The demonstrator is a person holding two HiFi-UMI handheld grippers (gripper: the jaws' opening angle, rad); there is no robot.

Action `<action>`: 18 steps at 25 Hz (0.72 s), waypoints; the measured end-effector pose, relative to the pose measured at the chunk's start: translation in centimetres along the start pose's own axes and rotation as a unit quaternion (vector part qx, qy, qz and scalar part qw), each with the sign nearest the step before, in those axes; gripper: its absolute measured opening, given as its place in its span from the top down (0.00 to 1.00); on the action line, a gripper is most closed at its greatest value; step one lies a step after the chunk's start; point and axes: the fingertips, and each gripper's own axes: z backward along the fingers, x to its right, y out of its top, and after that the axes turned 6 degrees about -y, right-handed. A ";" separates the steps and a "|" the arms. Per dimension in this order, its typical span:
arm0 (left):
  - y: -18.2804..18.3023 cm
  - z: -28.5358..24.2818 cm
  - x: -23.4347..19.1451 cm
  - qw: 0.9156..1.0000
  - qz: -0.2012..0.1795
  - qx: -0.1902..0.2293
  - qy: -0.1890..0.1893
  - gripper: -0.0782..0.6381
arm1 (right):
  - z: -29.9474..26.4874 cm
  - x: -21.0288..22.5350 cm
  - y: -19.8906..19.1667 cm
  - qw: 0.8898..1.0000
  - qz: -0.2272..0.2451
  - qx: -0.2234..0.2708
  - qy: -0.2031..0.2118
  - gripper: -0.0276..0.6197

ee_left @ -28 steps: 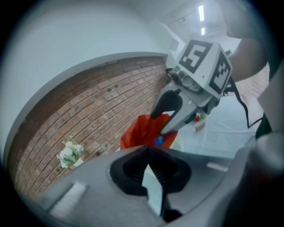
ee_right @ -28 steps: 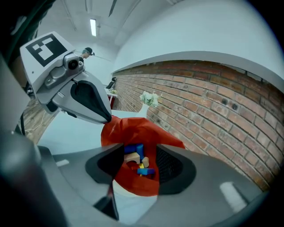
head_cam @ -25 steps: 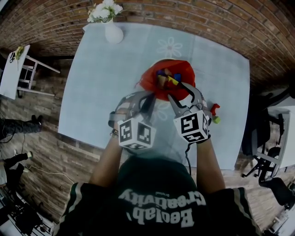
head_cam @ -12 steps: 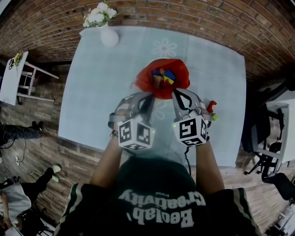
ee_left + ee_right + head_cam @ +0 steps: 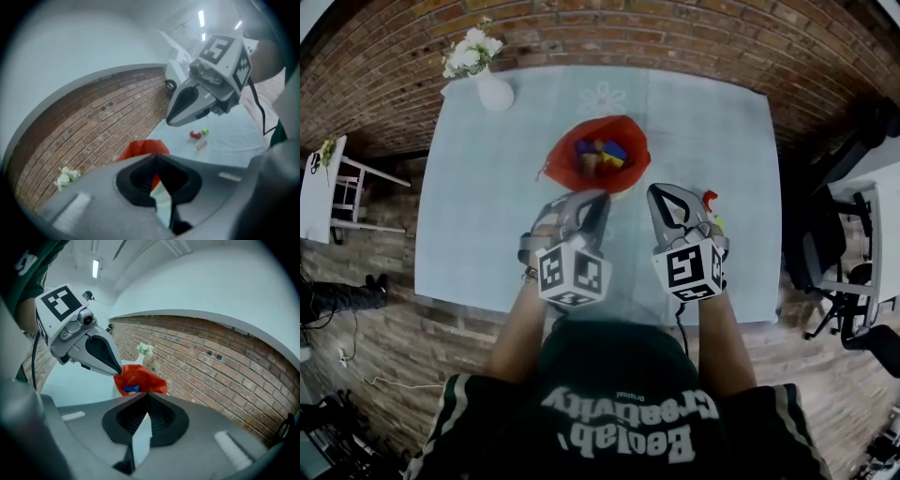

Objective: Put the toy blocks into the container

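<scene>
left gripper (image 5: pixel 602 197) and right gripper (image 5: pixel 660 194) are both pressed together, empty. container (image 5: pixel 565 157) sits just beyond, centre. loose blocks (image 5: pixel 710 200) lie right of the right gripper: spread it, straddle one squarely, then pinch.

Noted pale blue-grey counter (image 5: pixel 487 216), faint daisy print (image 5: pixel 600 95) near its far edge. Found exposed red-brick wall (image 5: pixel 703 37) running along the counter's far side, with plain white surface (image 5: pixel 211 282) above the brick. Logged ceiling strip lights (image 5: pixel 95 268), lit, high beyond the counter. Recorded brick-toned floor (image 5: pixel 394 314) left of the counter. Observed small white side table (image 5: pixel 323 178) left of the counter and dark office chair (image 5: pixel 825 253) to its right. Saw white vase of white flowers (image 5: pixel 492 89) at the counter's far left corner.
</scene>
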 end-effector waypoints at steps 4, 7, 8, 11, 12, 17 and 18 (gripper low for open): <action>2.4 -0.9 1.6 1.000 -0.018 0.011 -0.011 0.88 | 2.6 1.7 -1.4 1.000 -0.013 -0.008 -0.013 0.95; 3.9 -1.6 2.9 0.999 -0.029 0.017 -0.020 0.88 | 4.3 2.8 -2.5 0.999 -0.018 -0.014 -0.026 0.95; 4.4 -1.8 3.3 0.999 -0.032 0.019 -0.023 0.88 | 4.8 3.1 -2.9 0.999 -0.020 -0.016 -0.030 0.95; 6.1 -2.6 4.7 0.998 -0.042 0.029 -0.033 0.88 | 6.4 4.1 -3.9 0.999 -0.028 -0.021 -0.039 0.95; 6.7 -2.9 5.1 0.998 -0.046 0.033 -0.036 0.88 | 6.9 4.5 -4.3 0.998 -0.030 -0.022 -0.044 0.95; 9.3 -3.8 6.9 0.996 -0.055 0.049 -0.052 0.88 | 9.4 6.5 -5.6 0.997 -0.033 -0.028 -0.065 0.95; 9.7 -4.1 7.2 0.996 -0.059 0.050 -0.054 0.88 | 9.9 6.8 -5.9 0.997 -0.034 -0.029 -0.069 0.95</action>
